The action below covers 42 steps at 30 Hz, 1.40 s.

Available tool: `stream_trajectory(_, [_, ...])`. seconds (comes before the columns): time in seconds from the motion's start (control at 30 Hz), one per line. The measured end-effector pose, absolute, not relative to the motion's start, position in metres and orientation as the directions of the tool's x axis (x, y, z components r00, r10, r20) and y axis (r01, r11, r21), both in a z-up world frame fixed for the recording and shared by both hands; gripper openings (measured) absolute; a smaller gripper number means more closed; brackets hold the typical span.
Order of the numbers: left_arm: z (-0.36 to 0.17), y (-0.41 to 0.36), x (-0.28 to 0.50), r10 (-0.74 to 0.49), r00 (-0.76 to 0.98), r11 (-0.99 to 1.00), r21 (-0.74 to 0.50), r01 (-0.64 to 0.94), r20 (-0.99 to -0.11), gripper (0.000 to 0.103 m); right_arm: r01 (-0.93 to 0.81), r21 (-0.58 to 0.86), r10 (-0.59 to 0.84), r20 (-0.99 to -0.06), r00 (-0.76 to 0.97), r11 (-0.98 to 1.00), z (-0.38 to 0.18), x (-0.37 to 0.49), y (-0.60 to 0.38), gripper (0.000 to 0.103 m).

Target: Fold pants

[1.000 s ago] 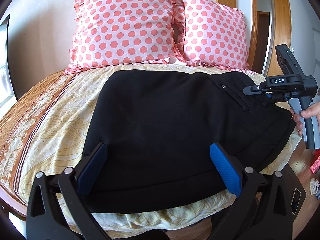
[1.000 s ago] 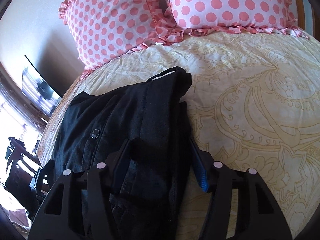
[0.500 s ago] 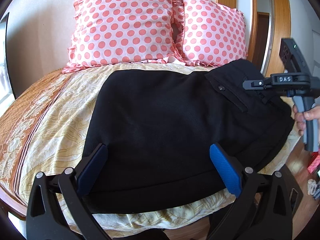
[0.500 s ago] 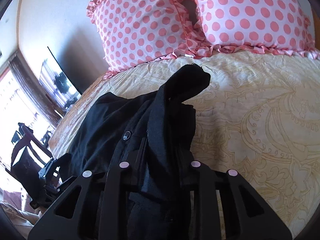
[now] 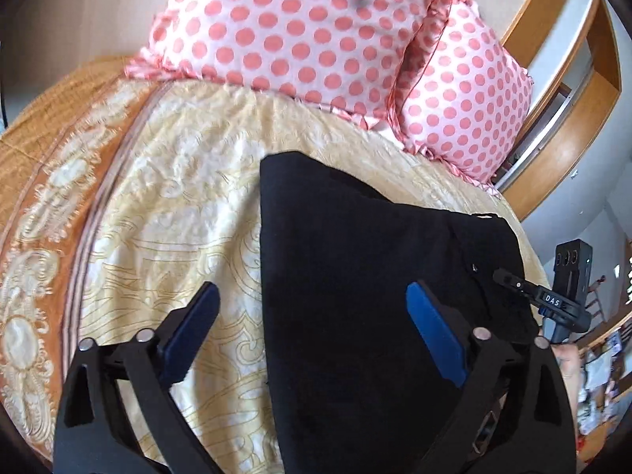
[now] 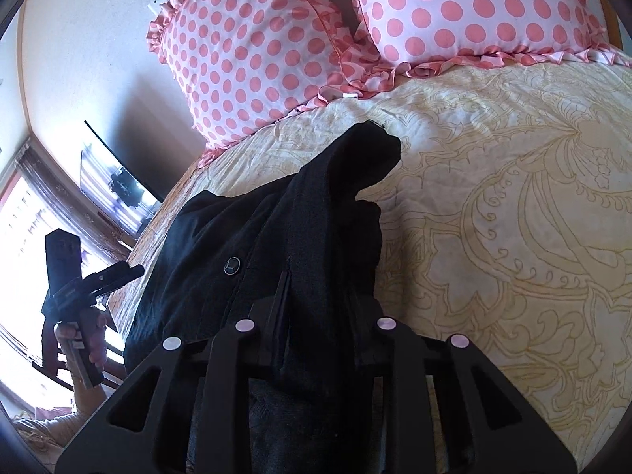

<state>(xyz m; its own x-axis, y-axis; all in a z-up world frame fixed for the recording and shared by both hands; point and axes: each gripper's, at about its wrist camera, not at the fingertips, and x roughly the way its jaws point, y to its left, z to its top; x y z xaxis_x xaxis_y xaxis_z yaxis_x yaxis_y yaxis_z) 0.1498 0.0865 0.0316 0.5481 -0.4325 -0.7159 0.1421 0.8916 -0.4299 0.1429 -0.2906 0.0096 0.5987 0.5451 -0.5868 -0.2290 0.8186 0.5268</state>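
On the bed (image 5: 166, 205), below the spotted pillows (image 5: 316, 27), lie the black pants (image 5: 355, 276). Your right tongs (image 6: 316, 316) pinch a bunch of them; lift slowly. Your left tongs (image 5: 312, 328) are apart and closing, with the pants' edge between them.
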Motion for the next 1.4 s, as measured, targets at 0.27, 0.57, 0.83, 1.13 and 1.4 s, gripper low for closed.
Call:
stream_trajectory(0.27, [0.01, 0.078, 0.184, -0.523, 0.404, 0.845, -0.518, 0.131, -0.751, 0.076, -0.219, 0.577, 0.582, -0.578, 0.572, 0.787, 0.004, 0.149, -0.297, 0.028])
stream_trajectory(0.57, [0.009, 0.074, 0.187, -0.442, 0.449, 0.888, -0.45, 0.096, -0.776, 0.031, -0.242, 0.582, 0.593, -0.543, 0.594, 0.776, 0.001, 0.147, -0.299, 0.029])
stream_trajectory(0.83, [0.024, 0.078, 0.178, -0.448, 0.533, 0.881, -0.457, 0.125, -0.718, 0.004, -0.25, 0.636, 0.63, -0.485, 0.606, 0.73, 0.012, 0.151, -0.304, 0.023])
stream_trajectory(1.13, [0.051, 0.07, 0.207, -0.47, 0.592, 0.864, -0.479, 0.155, -0.655, 0.004, -0.26, 0.67, 0.647, -0.427, 0.632, 0.696, 0.033, 0.184, -0.307, 0.021])
stream_trajectory(1.4, [0.077, 0.06, 0.272, -0.396, 0.671, 0.897, -0.422, 0.135, -0.627, 0.004, -0.257, 0.672, 0.63, -0.395, 0.668, 0.694, 0.05, 0.263, -0.307, 0.02])
